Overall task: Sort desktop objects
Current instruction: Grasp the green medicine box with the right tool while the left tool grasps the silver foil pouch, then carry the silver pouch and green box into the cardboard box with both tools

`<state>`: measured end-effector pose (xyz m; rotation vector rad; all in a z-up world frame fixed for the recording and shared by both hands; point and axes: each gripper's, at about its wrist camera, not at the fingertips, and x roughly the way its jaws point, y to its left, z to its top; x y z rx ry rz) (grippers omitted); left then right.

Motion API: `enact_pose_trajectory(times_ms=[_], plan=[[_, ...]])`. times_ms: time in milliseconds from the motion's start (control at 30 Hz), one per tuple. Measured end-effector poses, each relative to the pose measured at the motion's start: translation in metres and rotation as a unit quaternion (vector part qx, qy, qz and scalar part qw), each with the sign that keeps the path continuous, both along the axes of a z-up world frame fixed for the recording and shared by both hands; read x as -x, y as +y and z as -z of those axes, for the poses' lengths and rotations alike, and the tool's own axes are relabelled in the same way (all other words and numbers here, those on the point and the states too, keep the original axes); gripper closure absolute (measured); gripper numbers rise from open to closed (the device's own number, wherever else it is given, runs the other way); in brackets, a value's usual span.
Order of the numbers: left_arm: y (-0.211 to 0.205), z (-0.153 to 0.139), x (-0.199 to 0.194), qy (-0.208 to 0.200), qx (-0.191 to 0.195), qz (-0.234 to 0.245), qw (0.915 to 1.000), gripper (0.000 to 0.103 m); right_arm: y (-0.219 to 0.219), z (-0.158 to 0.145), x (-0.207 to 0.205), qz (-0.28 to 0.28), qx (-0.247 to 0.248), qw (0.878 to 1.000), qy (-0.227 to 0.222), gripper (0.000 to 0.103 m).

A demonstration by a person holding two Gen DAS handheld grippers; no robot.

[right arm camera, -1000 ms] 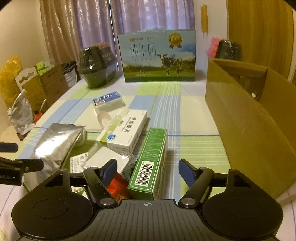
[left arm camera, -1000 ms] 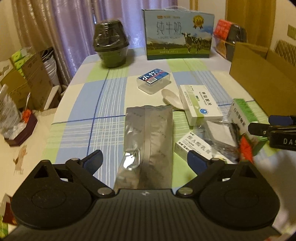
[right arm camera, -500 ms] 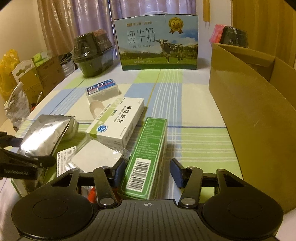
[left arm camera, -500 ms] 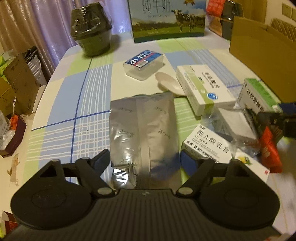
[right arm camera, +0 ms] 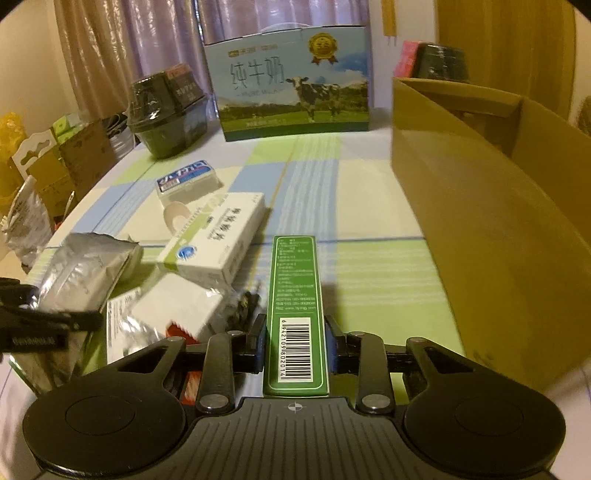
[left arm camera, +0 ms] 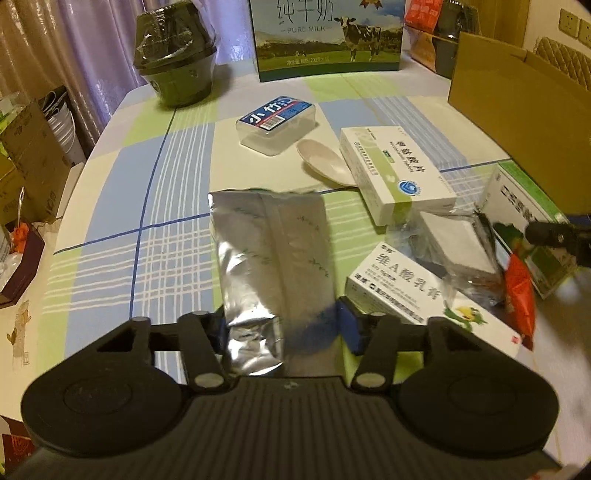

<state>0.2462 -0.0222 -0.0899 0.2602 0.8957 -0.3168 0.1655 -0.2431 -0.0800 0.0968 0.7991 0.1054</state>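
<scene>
It was a lived-in home, most likely a dining room. A table point(left arm camera: 110, 206) wore a checked cloth in blue, green and cream, the kind used for meals. Purple curtains point(right arm camera: 258, 22) hung behind it beside a yellow door point(right arm camera: 517, 48). A gift carton of milk point(right arm camera: 291, 81) with a cow on it stood at the far edge, next to wrapped instant-noodle bowls point(left arm camera: 173, 55). Medicine boxes point(left arm camera: 395, 170), a plastic spoon point(left arm camera: 325, 166) and a foil bag point(left arm camera: 273, 258) lay scattered on the cloth. An open cardboard box point(right arm camera: 491, 206) sat on the right. Beside the table stood more cartons point(left arm camera: 33, 158) and stacked bowls point(left arm camera: 61, 118).
</scene>
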Motion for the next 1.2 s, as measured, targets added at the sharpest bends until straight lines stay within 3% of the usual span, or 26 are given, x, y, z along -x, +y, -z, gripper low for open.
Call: enact_pose_trajectory(times_ms=[367,567,700,800,933,1200], plan=[[0.005,-0.01,0.068,0.052,0.049,0.014,0.9974,0.071,-0.022,-0.01,0.081,0.01,0.003,1.0,0.023,0.076],[0.002,-0.014,0.113,0.067,0.064,0.014,0.9956,0.07,-0.021,-0.012,0.12,0.005,0.01,0.999,0.031,0.076],[0.001,-0.013,0.111,0.068,0.049,-0.005,0.9965,0.05,-0.018,-0.011,0.128,0.001,0.022,0.999,0.024,0.075],[0.005,-0.009,0.103,0.081,0.059,-0.015,0.9949,0.048,-0.016,-0.011,0.128,-0.005,0.03,0.999,0.02,0.073],[0.008,-0.001,0.091,0.11,0.074,-0.023,0.9908,0.047,-0.014,-0.009,0.124,-0.012,0.039,0.999,0.022,0.058],[0.001,0.001,0.08,0.144,0.055,-0.007,0.9881,0.051,-0.014,-0.002,0.116,-0.022,0.048,0.998,0.042,0.057]])
